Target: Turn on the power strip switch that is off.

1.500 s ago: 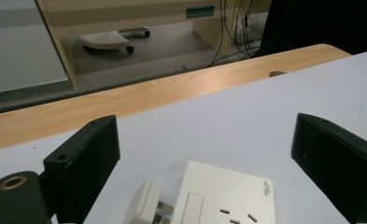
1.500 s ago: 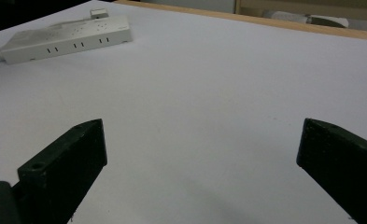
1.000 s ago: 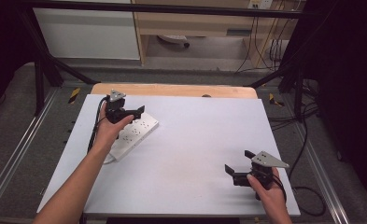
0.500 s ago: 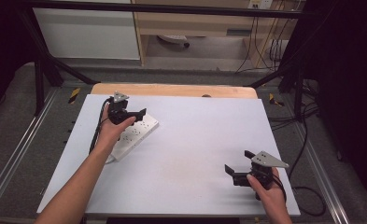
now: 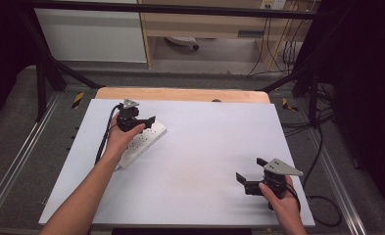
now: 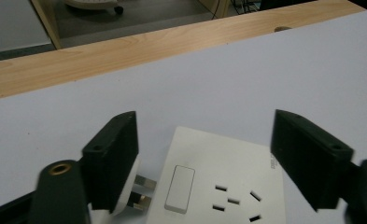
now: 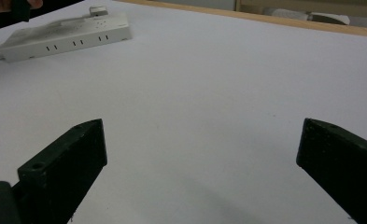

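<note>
Both grippers gape empty, the left [image 6: 204, 158] over the power strip's [image 6: 228, 182] end beside a loose plug [image 6: 134, 193], likely about to grasp it, the right [image 5: 251, 182] idle far from the strip.

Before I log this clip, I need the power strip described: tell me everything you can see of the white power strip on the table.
The long white plastic power strip lies flat on the pale table top, at its far left, set at a slant to the edges. Its top face carries a rectangular rocker switch and socket slots, with more slots along one side. A white plug with metal pins lies beside its end, not inserted. The left gripper hovers over that end, jaws open, astride it.
</note>
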### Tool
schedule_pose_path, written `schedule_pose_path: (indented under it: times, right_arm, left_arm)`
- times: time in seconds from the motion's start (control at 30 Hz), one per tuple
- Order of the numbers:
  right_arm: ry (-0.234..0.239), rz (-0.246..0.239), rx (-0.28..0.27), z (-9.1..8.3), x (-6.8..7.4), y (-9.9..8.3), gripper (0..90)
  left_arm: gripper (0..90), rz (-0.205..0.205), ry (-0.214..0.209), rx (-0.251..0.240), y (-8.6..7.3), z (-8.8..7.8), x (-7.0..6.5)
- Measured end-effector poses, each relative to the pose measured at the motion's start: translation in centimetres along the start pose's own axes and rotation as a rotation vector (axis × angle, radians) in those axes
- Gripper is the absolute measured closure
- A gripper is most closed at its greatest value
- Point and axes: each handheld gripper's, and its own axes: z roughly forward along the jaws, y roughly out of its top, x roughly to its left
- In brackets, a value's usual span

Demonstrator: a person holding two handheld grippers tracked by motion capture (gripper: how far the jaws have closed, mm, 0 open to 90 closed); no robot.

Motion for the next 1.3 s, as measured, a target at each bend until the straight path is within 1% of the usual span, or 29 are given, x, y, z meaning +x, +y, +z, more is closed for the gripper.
schedule_pose_path:
  times: [0.1, 0.27, 0.37, 0.43, 0.53, 0.7, 0.8, 0.9, 0.97, 1.3]
  right_arm:
    - [0.0, -0.001, 0.0, 0.0, 0.0, 0.0, 2.1]
    - [0.001, -0.001, 0.002, 0.0, 0.0, 0.0, 2.1]
    - [0.001, -0.001, 0.003, 0.0, 0.0, 0.0, 2.1]
    - [0.0, -0.002, 0.002, 0.0, 0.0, 0.0, 2.1]
    - [0.0, -0.002, 0.003, 0.0, 0.0, 0.0, 2.1]
    - [0.001, 0.0, 0.005, 0.0, 0.0, 0.0, 2.1]
    - [0.002, 0.0, 0.006, 0.0, 0.0, 0.0, 2.1]
    - [0.002, 0.002, 0.007, 0.1, 0.0, 0.0, 2.1]
    - [0.002, 0.001, 0.006, 0.0, 0.0, 0.0, 2.1]
    - [0.003, 0.001, 0.004, 0.0, -0.1, 0.0, 2.1]
  left_arm:
    - [32.4, 0.007, -0.011, 0.014, -0.1, 0.2, -0.1]
    - [48.3, 0.003, -0.01, 0.024, -0.2, 0.3, -0.1]
    - [55.1, -0.014, -0.02, 0.028, -0.3, 0.4, 0.0]
    - [59.0, -0.017, -0.025, 0.035, -0.4, 0.5, 0.1]
    - [62.3, -0.024, -0.027, 0.04, -0.5, 0.6, 0.3]
    - [71.0, -0.027, -0.034, 0.048, -0.6, 0.7, 0.4]
    - [76.3, -0.021, -0.047, 0.049, -0.6, 0.8, 0.3]
    - [80.5, -0.032, -0.062, 0.055, -0.7, 0.9, 0.3]
    - [83.0, -0.028, -0.064, 0.057, -0.7, 0.9, 0.2]
    - [87.0, -0.033, -0.054, 0.071, -0.9, 1.2, 0.4]
